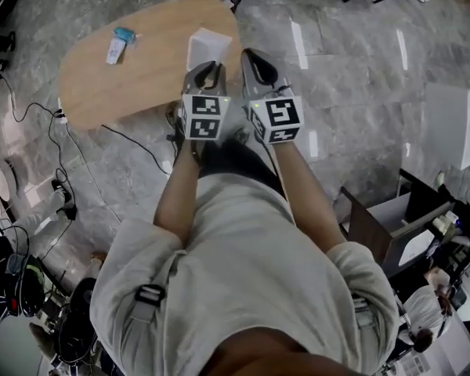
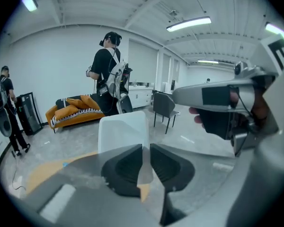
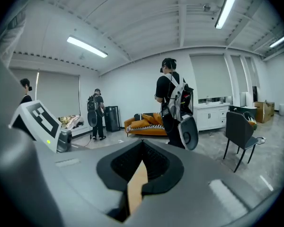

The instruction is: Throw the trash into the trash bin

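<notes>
Two tools are raised side by side before the person, over the near edge of the wooden surface (image 1: 141,84) as the head view shows it. The left hand-held gripper (image 1: 211,67) has its jaws only a narrow slit apart with nothing between them. The right hand-held gripper (image 1: 254,56) has its jaws closed tip to tip on nothing. The trash (image 1: 119,44), a small blue and white item, lies near the far left of the surface. It is well apart from the white trash bin (image 1: 209,45), which stands on the same surface just beyond the left gripper's tips. The step in hand looks like the approach to the trash, with no pick-up begun. The left tool seems the better choice, since the trash lies on its side. Its jaws should be spread wide before it comes down, then closed across the item's narrow width. The item should be let go only once it is squarely over the bin's mouth. No brand or wording can be read on the trash or the bin. The marker cubes (image 1: 202,117) show only square black and white patterns.
</notes>
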A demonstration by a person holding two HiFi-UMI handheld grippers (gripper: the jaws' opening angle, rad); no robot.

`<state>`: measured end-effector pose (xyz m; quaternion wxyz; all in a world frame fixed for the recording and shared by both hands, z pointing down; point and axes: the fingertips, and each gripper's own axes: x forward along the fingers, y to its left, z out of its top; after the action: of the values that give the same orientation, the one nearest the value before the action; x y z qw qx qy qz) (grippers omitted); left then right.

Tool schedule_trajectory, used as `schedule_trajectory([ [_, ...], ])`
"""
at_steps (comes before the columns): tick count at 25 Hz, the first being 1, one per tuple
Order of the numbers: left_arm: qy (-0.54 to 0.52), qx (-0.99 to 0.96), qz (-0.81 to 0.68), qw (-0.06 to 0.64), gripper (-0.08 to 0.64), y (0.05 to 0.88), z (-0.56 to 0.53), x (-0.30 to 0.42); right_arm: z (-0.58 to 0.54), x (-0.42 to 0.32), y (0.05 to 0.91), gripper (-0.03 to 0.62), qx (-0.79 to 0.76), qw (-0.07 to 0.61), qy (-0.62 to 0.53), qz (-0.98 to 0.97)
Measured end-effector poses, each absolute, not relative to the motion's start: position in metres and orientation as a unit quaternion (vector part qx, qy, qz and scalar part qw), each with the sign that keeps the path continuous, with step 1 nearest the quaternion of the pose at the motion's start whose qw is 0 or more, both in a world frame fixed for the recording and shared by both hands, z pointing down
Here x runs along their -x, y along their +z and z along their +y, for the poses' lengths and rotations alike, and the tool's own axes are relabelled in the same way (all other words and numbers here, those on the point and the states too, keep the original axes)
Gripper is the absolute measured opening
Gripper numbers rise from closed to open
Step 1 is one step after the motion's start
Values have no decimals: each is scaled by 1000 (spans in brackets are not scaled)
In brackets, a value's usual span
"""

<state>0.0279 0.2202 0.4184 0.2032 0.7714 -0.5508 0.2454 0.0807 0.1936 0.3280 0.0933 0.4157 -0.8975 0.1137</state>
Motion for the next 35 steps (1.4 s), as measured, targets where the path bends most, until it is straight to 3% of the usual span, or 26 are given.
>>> schedule_trajectory([
  [10,221,-788,-543,188,75,391,187,-113,165,-167,319,8,-446,84,107,-885],
  [19,189,-777,-570,191,75,390,69,-155,56,-216,335,8,-447,99,117,-882],
  [35,169,-732,-616,237,75,410,-71,-141,-112,-204,364,8,-392,128,140,-900],
])
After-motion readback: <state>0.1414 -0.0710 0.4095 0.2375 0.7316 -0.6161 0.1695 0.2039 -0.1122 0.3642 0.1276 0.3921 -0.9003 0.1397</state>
